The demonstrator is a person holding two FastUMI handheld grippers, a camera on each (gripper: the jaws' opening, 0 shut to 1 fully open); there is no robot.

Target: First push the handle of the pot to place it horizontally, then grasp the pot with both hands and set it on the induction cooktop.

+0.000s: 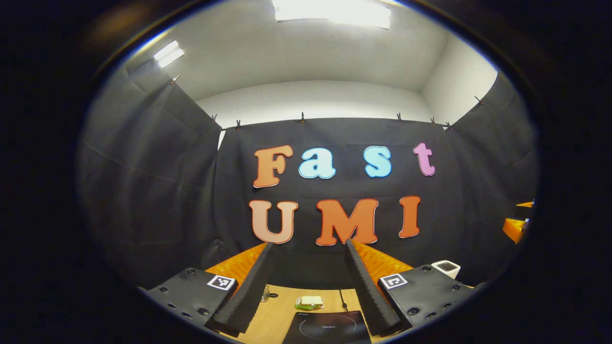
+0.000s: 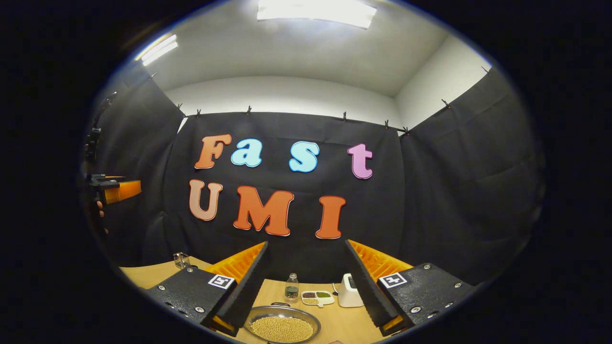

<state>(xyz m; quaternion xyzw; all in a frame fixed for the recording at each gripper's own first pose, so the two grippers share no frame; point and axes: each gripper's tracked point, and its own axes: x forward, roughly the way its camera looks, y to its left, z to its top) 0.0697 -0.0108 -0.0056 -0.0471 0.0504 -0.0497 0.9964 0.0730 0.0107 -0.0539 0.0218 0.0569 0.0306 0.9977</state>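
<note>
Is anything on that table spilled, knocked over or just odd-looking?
Nothing stands out. The black induction cooktop lies flat on the wooden table, the round metal pan of yellow beans sits level with nothing spilled, and the small clear bottle and white appliance stand upright.

the setting is a staged recording booth inside a plain room, dressed with kitchen items. black cloth (image 1: 158, 191) forms the walls, hung by small clips (image 2: 344, 114) along its top edge. above the cloth, white room walls (image 1: 311, 98) and a white ceiling with panel lights (image 2: 315, 10) are visible. a light wooden bench (image 2: 344, 325) carries kitchen goods: an induction cooktop (image 1: 327, 328), a metal bowl of yellow grains (image 2: 282, 327), a small bottle (image 2: 291, 285), a divided dish of beans (image 2: 317, 297) and a white appliance (image 2: 347, 292).
</note>
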